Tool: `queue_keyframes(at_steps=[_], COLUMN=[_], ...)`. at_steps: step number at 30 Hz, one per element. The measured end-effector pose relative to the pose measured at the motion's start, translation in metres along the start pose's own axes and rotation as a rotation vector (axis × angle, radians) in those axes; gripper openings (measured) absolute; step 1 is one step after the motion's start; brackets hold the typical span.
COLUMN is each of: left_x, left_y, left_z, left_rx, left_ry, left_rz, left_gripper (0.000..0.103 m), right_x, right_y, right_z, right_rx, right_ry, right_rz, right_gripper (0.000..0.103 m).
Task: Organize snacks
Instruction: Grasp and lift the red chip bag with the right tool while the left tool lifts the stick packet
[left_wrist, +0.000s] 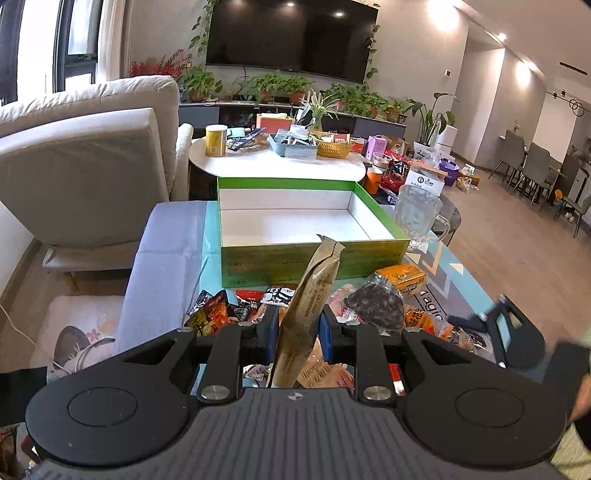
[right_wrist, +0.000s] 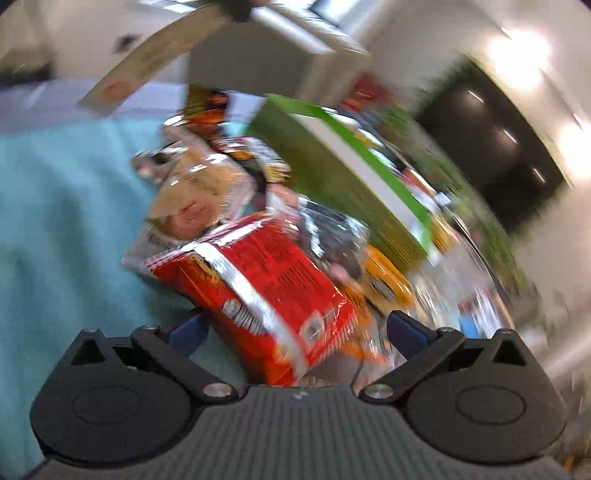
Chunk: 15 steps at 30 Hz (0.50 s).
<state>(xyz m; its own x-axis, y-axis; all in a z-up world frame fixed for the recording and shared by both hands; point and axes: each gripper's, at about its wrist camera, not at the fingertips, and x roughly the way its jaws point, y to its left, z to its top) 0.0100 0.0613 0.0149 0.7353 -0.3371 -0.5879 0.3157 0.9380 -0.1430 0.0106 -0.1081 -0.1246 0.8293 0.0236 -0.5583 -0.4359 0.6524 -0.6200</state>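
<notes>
Tan packet (left_wrist: 309, 295) clenched upright in left gripper (left_wrist: 298, 328), ready for green box (left_wrist: 314, 254); right gripper (right_wrist: 295, 326) fingers released, straddling red pkt (right_wrist: 258, 273).

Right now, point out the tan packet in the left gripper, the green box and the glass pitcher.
tan packet (left_wrist: 312, 295), left wrist view, mid-body.
green box (left_wrist: 314, 258), left wrist view, near wall.
glass pitcher (left_wrist: 417, 210), left wrist view, body.

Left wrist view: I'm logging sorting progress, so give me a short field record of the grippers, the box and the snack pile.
left gripper: shut on tan packet, held upright
right gripper: open, over red packet; view blurred
green box: lidless, white inside, nothing in it
snack pile: on the table in front of the box
glass pitcher: right of the box
</notes>
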Motion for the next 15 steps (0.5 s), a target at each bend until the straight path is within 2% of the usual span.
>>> queue_keyframes(at_steps=[4, 6, 9, 12, 15], left_x=[0.003, 0.005, 0.006, 0.006, 0.009], left_y=[0.004, 0.004, 0.004, 0.003, 0.001], left_z=[-0.003, -0.003, -0.002, -0.002, -0.001], left_rx=[-0.016, -0.022, -0.025, -0.021, -0.014], left_ry=[0.013, 0.021, 0.026, 0.029, 0.035], left_rz=[0.006, 0.01, 0.01, 0.003, -0.002], left_gripper=[0.021, 0.021, 0.021, 0.021, 0.021], right_x=[0.009, 0.017, 0.029, 0.037, 0.035], right_y=[-0.024, -0.038, -0.051, -0.058, -0.056], right_z=[0.009, 0.015, 0.023, 0.023, 0.02], right_rx=[-0.054, -0.052, -0.009, 0.095, 0.183], right_ry=[-0.012, 0.001, 0.034, 0.085, 0.09], right_rz=[0.151, 0.261, 0.383, 0.424, 0.406], right_gripper=[0.06, 0.06, 0.059, 0.059, 0.059])
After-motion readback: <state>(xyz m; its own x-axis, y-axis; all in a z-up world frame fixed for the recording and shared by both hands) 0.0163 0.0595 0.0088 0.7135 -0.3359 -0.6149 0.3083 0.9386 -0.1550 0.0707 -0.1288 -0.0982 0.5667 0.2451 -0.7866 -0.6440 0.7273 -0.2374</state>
